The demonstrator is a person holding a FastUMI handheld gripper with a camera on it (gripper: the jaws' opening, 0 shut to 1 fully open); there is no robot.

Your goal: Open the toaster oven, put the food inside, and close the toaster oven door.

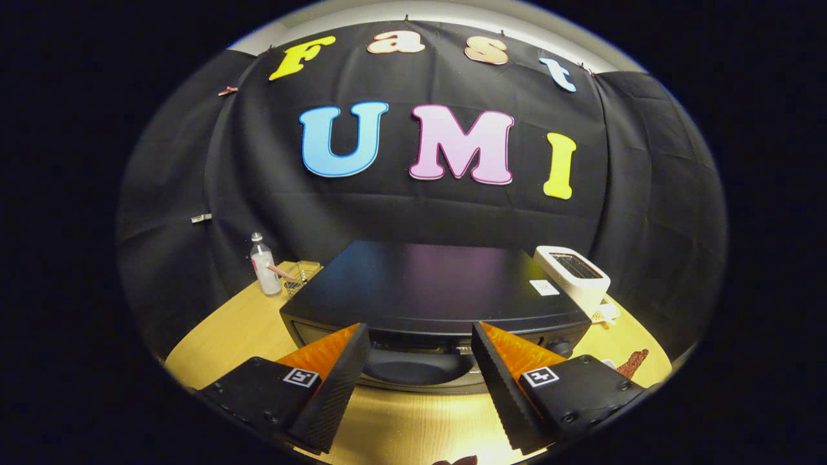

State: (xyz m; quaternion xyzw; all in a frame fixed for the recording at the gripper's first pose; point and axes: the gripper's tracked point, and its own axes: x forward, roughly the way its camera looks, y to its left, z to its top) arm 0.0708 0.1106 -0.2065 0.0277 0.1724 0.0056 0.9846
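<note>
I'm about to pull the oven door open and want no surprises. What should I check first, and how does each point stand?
1. Fingers spread apart: ok.
2. Gripper faces the toaster oven front: ok.
3. Door handle between the fingers: ok, none pressing it.
4. Door shut: ok.
5. Table space for the door: ok.
6. White toaster beside the oven, clear of door: ok.

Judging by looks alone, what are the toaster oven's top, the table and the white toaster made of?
Toaster oven: likely painted metal, satin black; its flat top carries a soft purplish sheen. Table: light wood or wood-look laminate, with faint grain lines. White toaster: probably glossy plastic, smooth with rounded edges. The gripper is open, its fingers apart just before the oven's front.
</note>
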